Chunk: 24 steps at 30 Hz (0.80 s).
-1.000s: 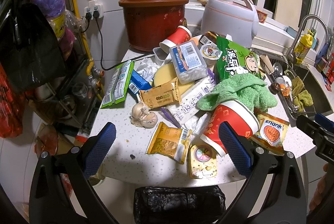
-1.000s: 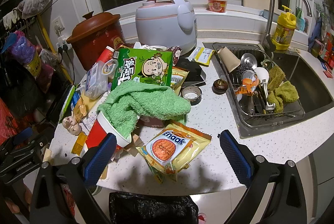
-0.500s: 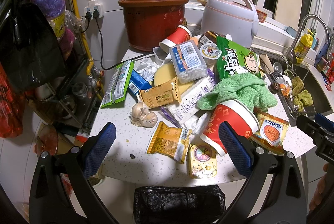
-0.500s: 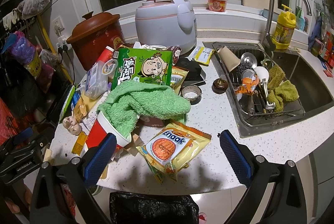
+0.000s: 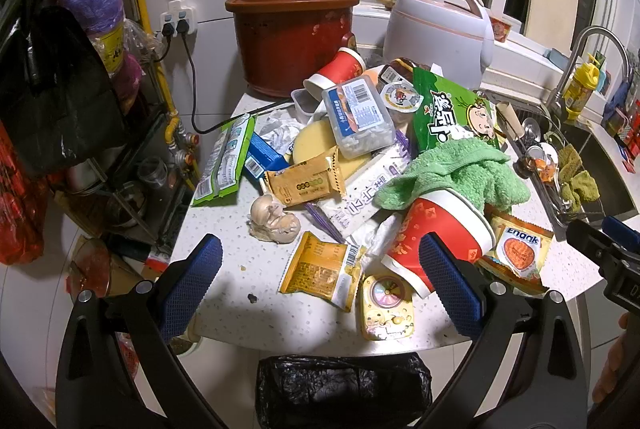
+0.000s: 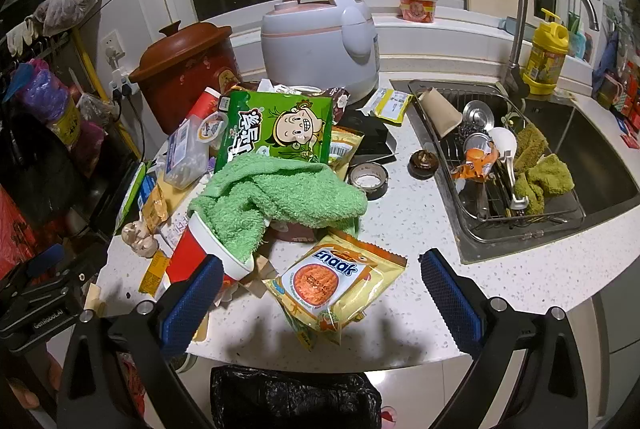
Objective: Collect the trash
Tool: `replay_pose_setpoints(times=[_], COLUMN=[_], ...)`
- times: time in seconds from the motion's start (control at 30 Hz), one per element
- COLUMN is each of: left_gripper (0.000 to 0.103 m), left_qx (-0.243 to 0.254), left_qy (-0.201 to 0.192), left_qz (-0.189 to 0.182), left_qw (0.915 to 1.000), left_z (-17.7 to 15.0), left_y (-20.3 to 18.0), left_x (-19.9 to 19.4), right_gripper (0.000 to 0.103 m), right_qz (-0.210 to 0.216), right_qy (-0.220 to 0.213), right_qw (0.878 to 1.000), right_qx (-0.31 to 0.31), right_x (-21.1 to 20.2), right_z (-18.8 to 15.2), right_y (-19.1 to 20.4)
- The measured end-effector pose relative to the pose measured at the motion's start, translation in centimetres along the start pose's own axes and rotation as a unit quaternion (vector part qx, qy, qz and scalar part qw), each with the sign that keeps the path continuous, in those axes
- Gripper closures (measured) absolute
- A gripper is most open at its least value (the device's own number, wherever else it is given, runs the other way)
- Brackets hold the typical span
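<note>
Trash heap on counter (image 5: 224,313) unmoved over last second — Enaak packet (image 6: 336,289) at near edge, green towel (image 6: 276,197) behind it. Black bin bag (image 6: 294,397) below edge. Left gripper (image 5: 320,285), right gripper (image 6: 320,301) still wide apart, empty — collecting not begun.

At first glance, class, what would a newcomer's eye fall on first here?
The heap of wrappers and a green towel draped over a tipped red cup mid-counter. Behind it stand a brown clay pot and a pale rice cooker; a black-lined bin waits below the counter edge.
</note>
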<state>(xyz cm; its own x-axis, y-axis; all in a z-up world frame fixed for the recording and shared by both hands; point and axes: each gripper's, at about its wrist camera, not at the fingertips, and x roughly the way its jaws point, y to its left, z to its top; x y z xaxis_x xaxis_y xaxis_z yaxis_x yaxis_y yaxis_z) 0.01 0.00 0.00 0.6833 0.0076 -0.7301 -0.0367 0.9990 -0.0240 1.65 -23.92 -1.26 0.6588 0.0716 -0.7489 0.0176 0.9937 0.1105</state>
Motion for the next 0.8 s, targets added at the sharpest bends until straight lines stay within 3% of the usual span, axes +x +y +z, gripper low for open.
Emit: replay_pose_setpoints(times=[0.33, 0.57, 0.7, 0.8], left_gripper=[0.007, 0.007, 0.007, 0.007], left_qx=[0.001, -0.008, -0.031, -0.049], left_qy=[0.005, 0.021, 0.03, 0.035], left_qz=[-0.002, 0.003, 0.012, 0.023], left_qw=[1.0, 0.9997, 0.999, 0.9979], left_z=[-0.3, -2.3, -3.3, -3.9], left_y=[0.2, 1.5, 3.3, 4.7], left_x=[0.1, 0.7, 0.5, 0.4], right_gripper=[0.005, 0.005, 0.005, 0.005], right_qz=[0.005, 0.057, 0.064, 0.061], right_qy=[-0.004, -0.039, -0.013, 0.007], right_qw=[1.0, 0.998, 0.998, 0.997], right_qx=[-0.004, 0.01, -0.013, -0.041], right_x=[0.2, 3.3, 6.5, 7.4], right_z=[1.0, 6.6, 8.8, 8.1], right_y=[0.3, 1.2, 2.9, 4.1])
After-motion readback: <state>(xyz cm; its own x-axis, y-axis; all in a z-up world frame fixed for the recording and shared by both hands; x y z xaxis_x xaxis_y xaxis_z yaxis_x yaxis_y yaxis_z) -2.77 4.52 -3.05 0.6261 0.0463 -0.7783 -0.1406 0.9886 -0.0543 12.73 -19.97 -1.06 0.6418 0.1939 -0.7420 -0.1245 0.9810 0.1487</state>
